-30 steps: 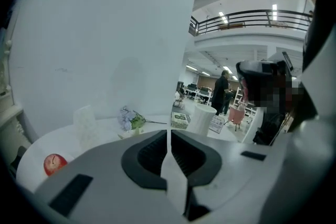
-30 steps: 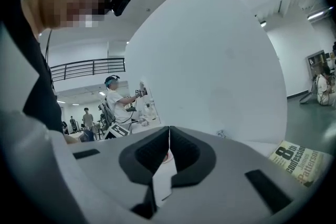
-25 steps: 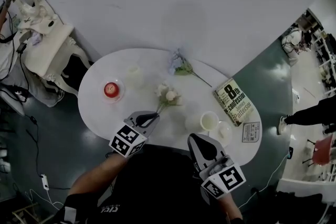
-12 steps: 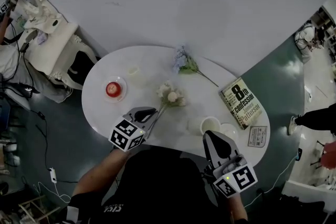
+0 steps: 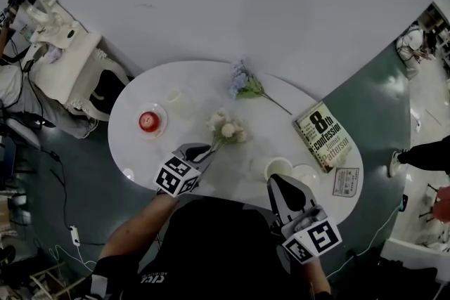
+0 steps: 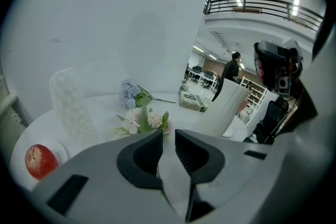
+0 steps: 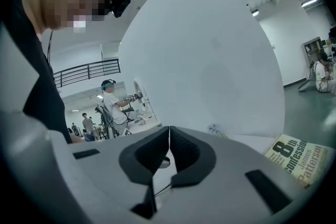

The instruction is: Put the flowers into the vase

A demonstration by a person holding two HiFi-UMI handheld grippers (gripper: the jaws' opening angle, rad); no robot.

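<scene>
A bunch of white and pink flowers (image 5: pixel 226 128) lies on the white table (image 5: pixel 211 84), its thin stem running back toward my left gripper (image 5: pixel 200 151). In the left gripper view the blooms (image 6: pixel 142 119) lie just beyond my left gripper (image 6: pixel 168 135). Its jaws have just been opening and now stand a little apart, with the stem in the gap and not pressed. A blue flower (image 5: pixel 242 84) lies farther back. The white vase (image 5: pixel 279 166) stands upright in front of my right gripper (image 5: pixel 276 183), which is shut and empty. It rises at the right of the left gripper view (image 6: pixel 228 107).
An apple on a small plate (image 5: pixel 147 121) sits at the left, with a clear textured glass (image 5: pixel 181 102) behind it. At the right are a book (image 5: pixel 322 135), a small dish (image 5: pixel 306 174) and a card (image 5: pixel 344 181). A white chair (image 5: pixel 67 63) stands beyond the table's left end.
The left gripper has sunk toward the table with the flower stem, and its jaws have parted. The right gripper has shifted a little to the right and stayed shut.
</scene>
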